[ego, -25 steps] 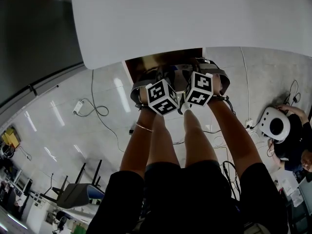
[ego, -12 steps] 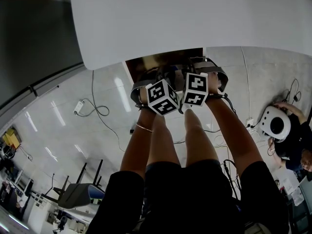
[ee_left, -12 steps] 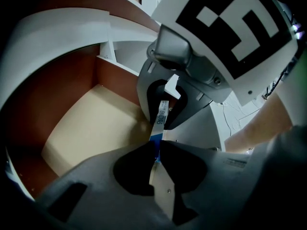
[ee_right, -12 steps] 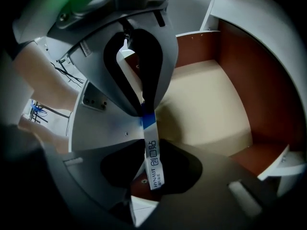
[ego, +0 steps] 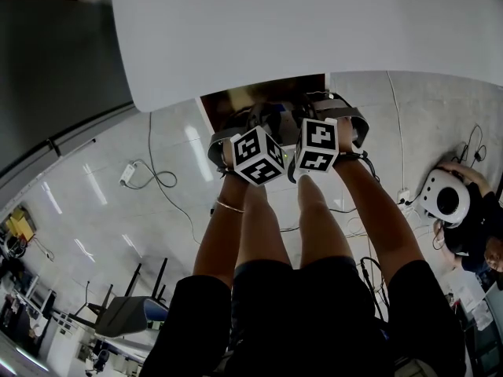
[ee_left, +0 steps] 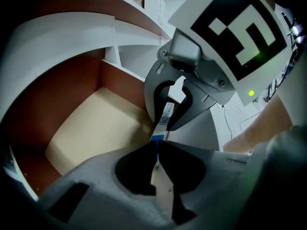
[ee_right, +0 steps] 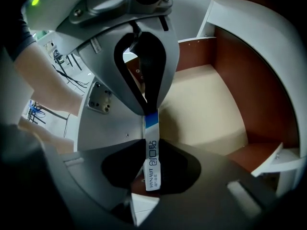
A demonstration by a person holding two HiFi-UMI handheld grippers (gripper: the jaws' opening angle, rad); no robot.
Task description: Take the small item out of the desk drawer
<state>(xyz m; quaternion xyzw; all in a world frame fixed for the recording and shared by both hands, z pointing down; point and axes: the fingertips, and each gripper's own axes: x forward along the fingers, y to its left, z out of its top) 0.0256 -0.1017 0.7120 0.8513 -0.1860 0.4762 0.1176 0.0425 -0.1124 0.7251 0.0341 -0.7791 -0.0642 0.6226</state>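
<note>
A white desk (ego: 314, 30) has its drawer (ego: 263, 96) pulled out, brown-walled with a beige floor (ee_left: 96, 128). Both grippers hang over it, tips facing each other, their marker cubes side by side in the head view. The small item is a thin white strip with a blue end (ee_right: 152, 162), printed with dark letters. It spans the two grippers above the drawer floor. My left gripper (ee_left: 156, 146) pinches the blue end. My right gripper (ee_right: 151, 142) is shut on the white part (ee_left: 166, 115). Both pairs of jaws have just been closing with the strip between them.
The drawer's brown side walls (ee_right: 230, 66) rise close round both grippers. On the tiled floor lie cables and a white power strip (ego: 126, 171). A white round device (ego: 446, 203) and a seated person (ego: 479, 234) are at the right. A dark stand (ego: 130, 309) is at lower left.
The right gripper's marker cube has rolled a little and now sits squarer. The left cube has edged slightly left. Both hands stay over the drawer.
</note>
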